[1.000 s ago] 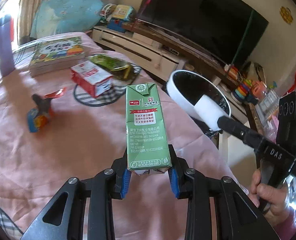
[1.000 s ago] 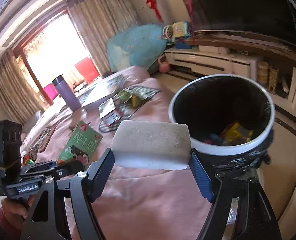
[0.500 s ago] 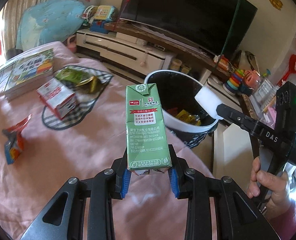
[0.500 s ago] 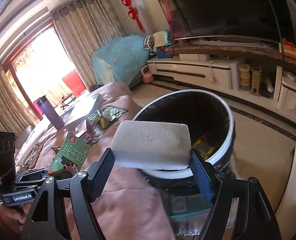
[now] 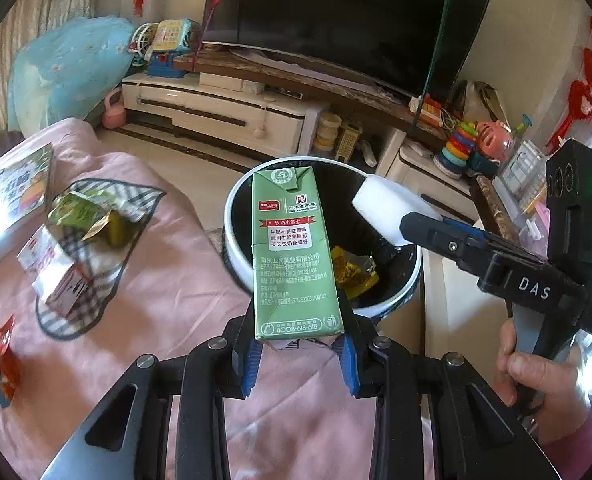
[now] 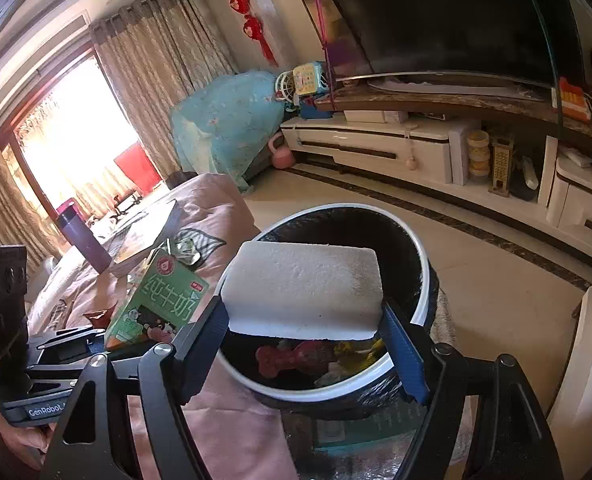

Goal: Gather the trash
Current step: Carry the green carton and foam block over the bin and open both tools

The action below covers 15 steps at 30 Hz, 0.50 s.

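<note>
My left gripper point(image 5: 297, 354) is shut on the base of an upright green milk carton point(image 5: 294, 256), held at the near rim of the white-rimmed black trash bin point(image 5: 232, 216). My right gripper point(image 6: 303, 338) is shut on a white foam block point(image 6: 301, 290), hanging over the open bin point(image 6: 423, 276). In the left wrist view the foam block point(image 5: 391, 210) sits above the bin's right side. In the right wrist view the green carton point(image 6: 156, 304) shows at the left. Wrappers point(image 5: 353, 268) lie inside the bin.
On the pink cloth point(image 5: 136, 300) to the left lie a red-and-white box point(image 5: 56, 272), a green wrapper point(image 5: 84, 212), a red wrapper point(image 5: 4, 360) and books point(image 5: 8, 192). A purple bottle point(image 6: 82, 240) stands farther back. A TV stand point(image 5: 224, 108) runs behind the bin.
Both grippers have moved toward the bin with their loads. The carton now stands at the bin's rim and the foam block hangs over its opening. Neither grip has changed.
</note>
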### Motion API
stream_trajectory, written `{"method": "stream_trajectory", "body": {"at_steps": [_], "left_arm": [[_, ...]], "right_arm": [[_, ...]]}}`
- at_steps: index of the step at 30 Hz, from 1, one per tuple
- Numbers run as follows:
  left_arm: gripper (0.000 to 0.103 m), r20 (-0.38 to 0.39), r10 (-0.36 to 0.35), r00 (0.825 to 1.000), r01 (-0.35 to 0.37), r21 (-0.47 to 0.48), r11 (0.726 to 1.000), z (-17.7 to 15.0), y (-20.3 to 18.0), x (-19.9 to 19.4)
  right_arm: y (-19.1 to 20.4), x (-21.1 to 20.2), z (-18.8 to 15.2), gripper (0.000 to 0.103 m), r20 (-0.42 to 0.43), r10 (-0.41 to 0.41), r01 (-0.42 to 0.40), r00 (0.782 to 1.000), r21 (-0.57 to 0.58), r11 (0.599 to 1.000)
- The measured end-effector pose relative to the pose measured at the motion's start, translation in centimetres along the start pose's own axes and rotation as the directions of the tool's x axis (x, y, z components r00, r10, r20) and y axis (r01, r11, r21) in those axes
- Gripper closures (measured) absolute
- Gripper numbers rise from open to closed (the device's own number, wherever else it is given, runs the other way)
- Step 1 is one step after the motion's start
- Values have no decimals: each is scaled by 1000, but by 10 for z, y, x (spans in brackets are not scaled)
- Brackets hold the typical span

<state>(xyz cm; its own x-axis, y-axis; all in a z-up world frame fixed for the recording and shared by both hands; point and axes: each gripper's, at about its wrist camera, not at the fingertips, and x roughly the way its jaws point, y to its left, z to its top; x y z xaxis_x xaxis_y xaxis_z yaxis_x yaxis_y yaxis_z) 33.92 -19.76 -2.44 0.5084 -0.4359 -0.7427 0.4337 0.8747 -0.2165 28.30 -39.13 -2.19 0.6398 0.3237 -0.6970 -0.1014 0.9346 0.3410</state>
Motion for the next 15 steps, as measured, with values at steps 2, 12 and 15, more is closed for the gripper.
{"method": "stream_trajectory", "body": {"at_steps": [2,12,15], "left_arm": [[72,-5,3,1000,-3,6,1000,5,-3,7],[72,-33,24,999,-24,9,1000,21,-10,34],[72,-41,26,999,-26,8,1000,26,-12,41]], "right_arm": [[-3,3,2,26,-3,2,-2,1000,1,1000],[-18,20,11,25,-26,-5,6,1000,9,1000],[-21,27,14,24,-42,-10,10,999,9,1000]]}}
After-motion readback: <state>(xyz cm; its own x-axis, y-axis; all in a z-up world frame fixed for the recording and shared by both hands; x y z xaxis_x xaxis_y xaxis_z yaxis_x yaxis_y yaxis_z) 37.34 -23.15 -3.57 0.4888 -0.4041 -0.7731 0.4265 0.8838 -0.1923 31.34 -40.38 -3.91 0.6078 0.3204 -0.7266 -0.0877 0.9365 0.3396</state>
